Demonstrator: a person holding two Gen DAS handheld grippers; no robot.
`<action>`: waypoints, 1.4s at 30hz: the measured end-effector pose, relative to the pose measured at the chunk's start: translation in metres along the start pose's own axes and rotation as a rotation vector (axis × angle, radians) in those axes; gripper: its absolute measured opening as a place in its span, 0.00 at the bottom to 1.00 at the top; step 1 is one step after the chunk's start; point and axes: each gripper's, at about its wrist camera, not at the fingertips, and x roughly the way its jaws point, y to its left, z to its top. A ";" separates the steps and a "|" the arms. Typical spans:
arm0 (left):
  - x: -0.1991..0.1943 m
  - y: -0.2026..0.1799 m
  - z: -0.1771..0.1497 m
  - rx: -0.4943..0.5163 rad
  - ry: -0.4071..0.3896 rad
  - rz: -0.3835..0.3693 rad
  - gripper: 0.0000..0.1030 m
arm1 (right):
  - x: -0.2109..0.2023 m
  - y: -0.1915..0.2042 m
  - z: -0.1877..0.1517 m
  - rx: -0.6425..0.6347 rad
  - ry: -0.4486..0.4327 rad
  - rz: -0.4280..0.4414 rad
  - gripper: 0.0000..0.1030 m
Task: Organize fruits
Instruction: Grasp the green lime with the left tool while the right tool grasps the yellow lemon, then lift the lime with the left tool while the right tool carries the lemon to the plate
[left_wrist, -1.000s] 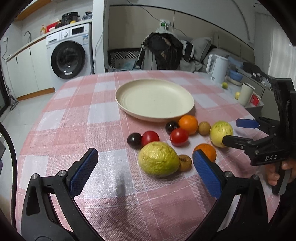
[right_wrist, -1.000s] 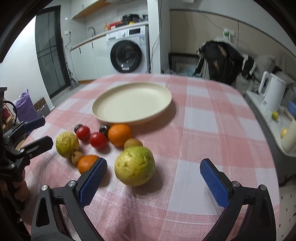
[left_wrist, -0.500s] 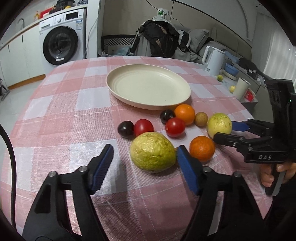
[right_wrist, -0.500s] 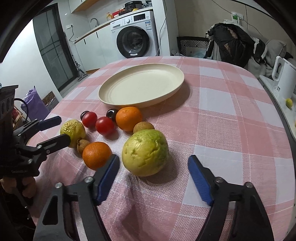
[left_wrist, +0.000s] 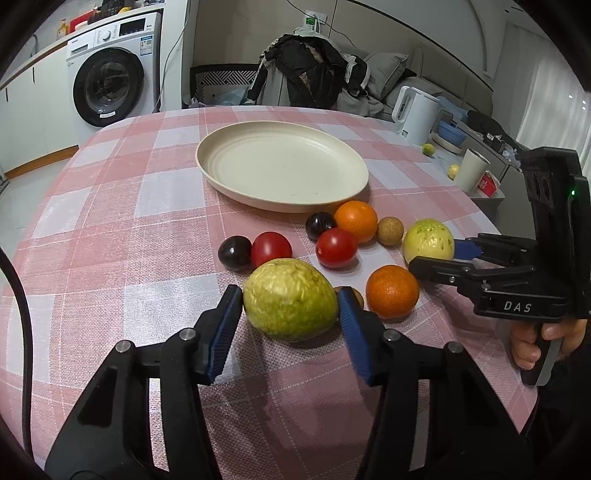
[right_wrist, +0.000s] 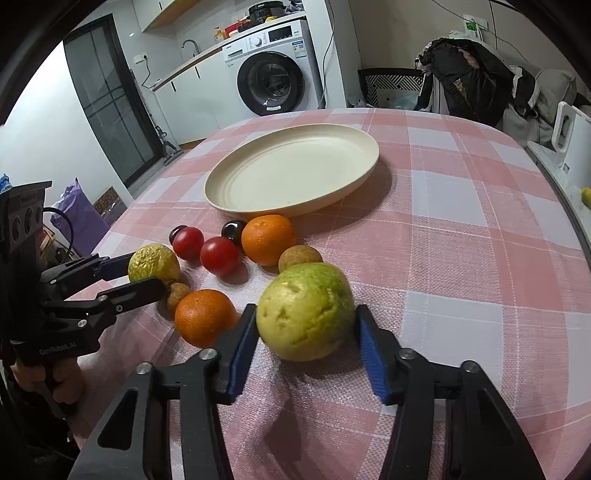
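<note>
A cream plate (left_wrist: 282, 166) (right_wrist: 295, 170) sits empty on the pink checked table. In front of it lie two oranges (left_wrist: 356, 220) (left_wrist: 392, 291), two red tomatoes (left_wrist: 271, 249), dark plums (left_wrist: 233, 252) and small brown fruits (left_wrist: 390, 230). My left gripper (left_wrist: 290, 301) is shut on a wrinkled yellow-green guava (left_wrist: 290, 297) that rests on the table; it also shows in the right wrist view (right_wrist: 153, 263). My right gripper (right_wrist: 306, 328) is shut on a smoother green guava (right_wrist: 306, 320) (left_wrist: 428, 242), also on the table.
A washing machine (left_wrist: 110, 70) and cabinets stand beyond the table's far left. A chair with dark clothes (left_wrist: 306, 70) is at the far side. A white kettle (left_wrist: 415, 114) and cup (left_wrist: 471, 170) stand on a side counter to the right.
Both grippers moved forward and closed their jaws from wide open onto the two guavas. The fruits have not shifted.
</note>
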 end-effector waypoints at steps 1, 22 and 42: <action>0.000 0.000 0.000 -0.001 -0.006 0.001 0.49 | 0.000 0.001 0.000 -0.003 -0.001 -0.003 0.50; -0.011 0.004 -0.007 -0.004 -0.009 0.017 0.48 | -0.010 0.004 -0.005 -0.023 -0.032 0.005 0.49; -0.028 0.012 0.002 -0.041 -0.103 0.000 0.45 | -0.016 0.003 -0.006 -0.018 -0.060 0.018 0.49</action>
